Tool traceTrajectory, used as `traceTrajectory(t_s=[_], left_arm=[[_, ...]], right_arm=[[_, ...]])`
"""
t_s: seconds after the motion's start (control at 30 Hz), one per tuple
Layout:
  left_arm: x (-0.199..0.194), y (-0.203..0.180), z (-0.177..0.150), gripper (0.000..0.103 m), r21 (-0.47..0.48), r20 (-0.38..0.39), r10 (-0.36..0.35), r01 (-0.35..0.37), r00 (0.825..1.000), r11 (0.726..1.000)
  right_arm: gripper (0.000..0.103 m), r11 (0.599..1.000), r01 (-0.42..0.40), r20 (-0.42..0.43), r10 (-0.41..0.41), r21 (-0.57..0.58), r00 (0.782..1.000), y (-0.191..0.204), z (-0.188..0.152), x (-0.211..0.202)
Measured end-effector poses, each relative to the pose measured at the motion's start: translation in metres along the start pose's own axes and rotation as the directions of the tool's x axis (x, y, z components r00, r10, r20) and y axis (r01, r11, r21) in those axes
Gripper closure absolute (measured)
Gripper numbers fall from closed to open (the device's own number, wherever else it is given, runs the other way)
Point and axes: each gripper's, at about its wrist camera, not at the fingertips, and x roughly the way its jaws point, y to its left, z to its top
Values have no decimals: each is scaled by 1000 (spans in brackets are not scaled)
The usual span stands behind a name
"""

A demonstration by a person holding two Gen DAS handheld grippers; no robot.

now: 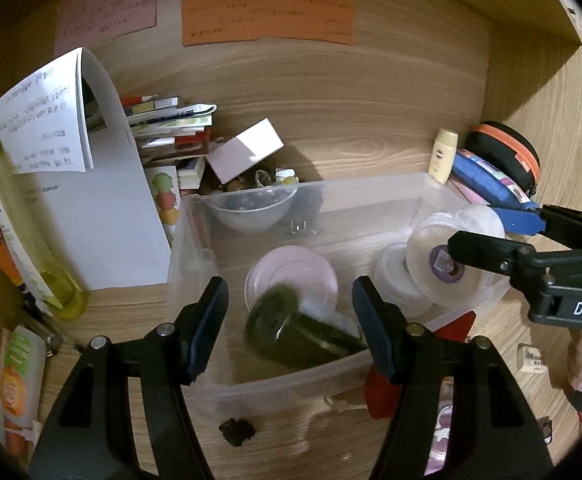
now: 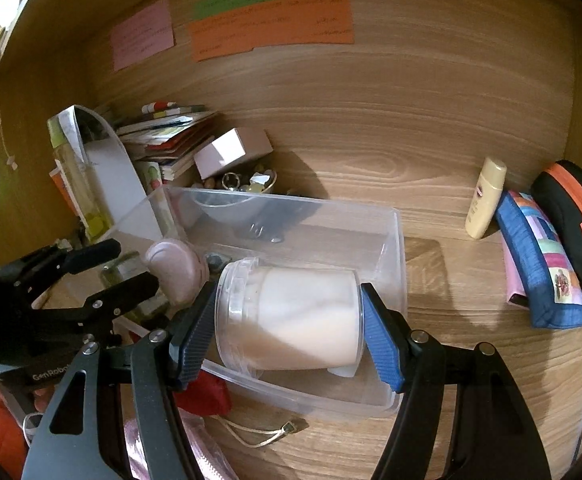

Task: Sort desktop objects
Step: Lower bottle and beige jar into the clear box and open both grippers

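Observation:
A clear plastic bin (image 1: 311, 188) (image 2: 291, 200) stands in the middle of the wooden desk. In it a dark green glass bottle (image 1: 303, 340) lies tilted and blurred against a pink lid (image 1: 291, 276). My left gripper (image 1: 291, 292) (image 2: 131, 266) straddles the bottle; a gap shows at its left finger, and the bottle reaches its right finger. My right gripper (image 2: 287, 300) (image 1: 479, 230) is shut on a clear jar of white cream (image 2: 291, 312) (image 1: 443, 268), held on its side over the bin's right end. Another white jar (image 1: 395, 276) lies under it.
A clear bowl (image 1: 251, 208) sits at the bin's far end. Behind it are stacked booklets (image 1: 167, 128), a white box (image 1: 247, 148) and curled paper (image 1: 103, 184). A cream tube (image 2: 485, 200), blue pouch (image 2: 539, 256) and black-orange case (image 2: 575, 216) lie right. A black clip (image 1: 237, 432) lies in front.

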Motion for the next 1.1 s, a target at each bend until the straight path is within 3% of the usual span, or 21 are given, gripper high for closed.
traceTrajectory(t_s=[0.3,0.57,0.73,0.9,1.0,1.1], left_arm=[[-2,6,-1,38,-25,1,-5,5,1000,1000],[-14,11,1,30,-51,43,-43,46,998,998],[-17,18,5,30,-101,34,11,-7,999,995],[-34,23,8,30,-113,39,34,-29,999,993],[-46,26,8,24,-105,44,44,-39,998,994],[-60,29,5,7,-103,59,71,-64,996,993]], right_arm=[[36,999,-41,-54,41,0,998,-1,-4,5],[34,1000,-13,-51,11,-26,999,2,-5,6],[13,998,24,46,-21,-64,999,10,-4,-11],[13,994,26,64,-19,-105,998,21,-6,-21],[13,994,10,74,-2,-112,997,23,-9,-34],[12,996,-5,81,12,-87,997,17,-12,-50]])
